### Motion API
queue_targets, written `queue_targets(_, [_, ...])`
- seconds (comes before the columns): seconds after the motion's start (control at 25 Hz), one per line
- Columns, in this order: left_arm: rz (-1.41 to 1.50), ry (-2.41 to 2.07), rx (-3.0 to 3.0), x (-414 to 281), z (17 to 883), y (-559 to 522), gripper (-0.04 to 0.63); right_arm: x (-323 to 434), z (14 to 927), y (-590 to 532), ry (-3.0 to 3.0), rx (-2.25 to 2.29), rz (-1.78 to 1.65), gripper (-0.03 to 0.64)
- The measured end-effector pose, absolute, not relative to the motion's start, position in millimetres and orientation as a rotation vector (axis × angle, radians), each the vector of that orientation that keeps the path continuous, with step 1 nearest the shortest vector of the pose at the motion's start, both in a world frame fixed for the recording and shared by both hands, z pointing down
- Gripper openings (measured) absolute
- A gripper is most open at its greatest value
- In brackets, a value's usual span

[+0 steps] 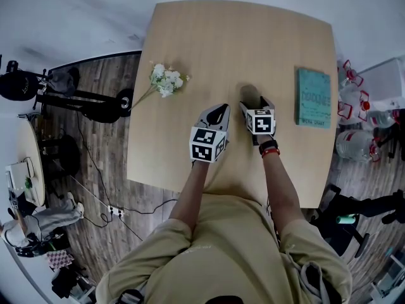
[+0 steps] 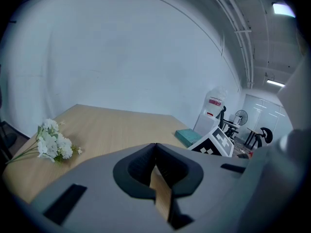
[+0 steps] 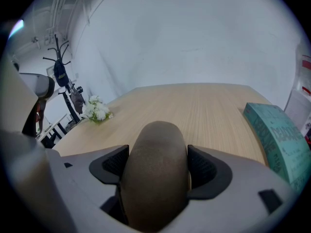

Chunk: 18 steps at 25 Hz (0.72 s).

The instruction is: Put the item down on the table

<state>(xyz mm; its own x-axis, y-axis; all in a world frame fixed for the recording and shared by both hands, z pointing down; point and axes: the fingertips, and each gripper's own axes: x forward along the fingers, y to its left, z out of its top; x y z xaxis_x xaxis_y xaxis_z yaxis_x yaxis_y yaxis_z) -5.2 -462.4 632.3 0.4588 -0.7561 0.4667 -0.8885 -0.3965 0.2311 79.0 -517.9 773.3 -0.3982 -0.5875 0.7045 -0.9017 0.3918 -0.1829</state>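
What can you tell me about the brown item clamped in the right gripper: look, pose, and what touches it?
The brown item is a rounded, oval body with a dull, finely speckled skin, like a kiwi or small potato; no stem or label shows. It sits between the jaws of the right gripper, its rounded end poking forward, with the dark pads pressing both sides. It is over the wooden table; whether its underside touches the top cannot be seen.

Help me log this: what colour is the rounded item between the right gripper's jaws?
Dull brown; the rounded item shows best in the right gripper view.
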Motion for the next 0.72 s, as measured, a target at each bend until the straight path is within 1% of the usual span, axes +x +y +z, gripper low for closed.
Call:
queue_targets(0.36, [0.391, -1.383, 2.283, -3.2, 622.2, -452.8, 0.023, 80.1, 769.2, -512.3, -2.110, 1.247, 0.738, 0.397])
queue_targets(0.72, [0.361, -1.422, 2.313, -12.5, 596.7, -436.2, 0.023, 82.0, 724.3, -492.5, -2.169, 1.307, 0.698, 0.388])
